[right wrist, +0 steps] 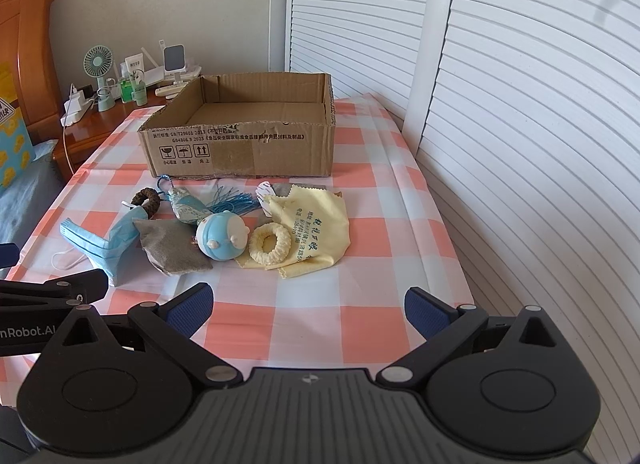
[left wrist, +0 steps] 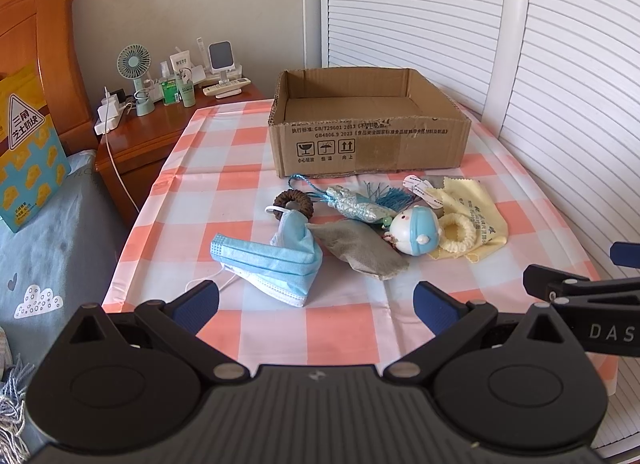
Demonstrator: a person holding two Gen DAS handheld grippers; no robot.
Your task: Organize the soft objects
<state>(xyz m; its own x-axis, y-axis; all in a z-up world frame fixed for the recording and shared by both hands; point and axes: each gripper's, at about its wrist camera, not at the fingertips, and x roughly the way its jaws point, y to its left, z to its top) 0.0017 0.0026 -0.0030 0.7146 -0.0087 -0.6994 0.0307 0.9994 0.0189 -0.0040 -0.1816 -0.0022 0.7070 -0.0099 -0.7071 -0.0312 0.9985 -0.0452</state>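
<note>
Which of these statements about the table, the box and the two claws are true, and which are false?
1. The cardboard box is empty. True.
2. The cream ring lies inside the box. False: it lies on the yellow cloth, in front of the box.
3. The left claw holds the blue face mask. False: it is open and holds nothing.
4. The right claw is open. True.

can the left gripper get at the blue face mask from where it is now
Probably yes. The left gripper is open and empty, and the blue face mask lies just ahead of it on the checked tablecloth, at the near-left edge of the pile with nothing on top.
</note>
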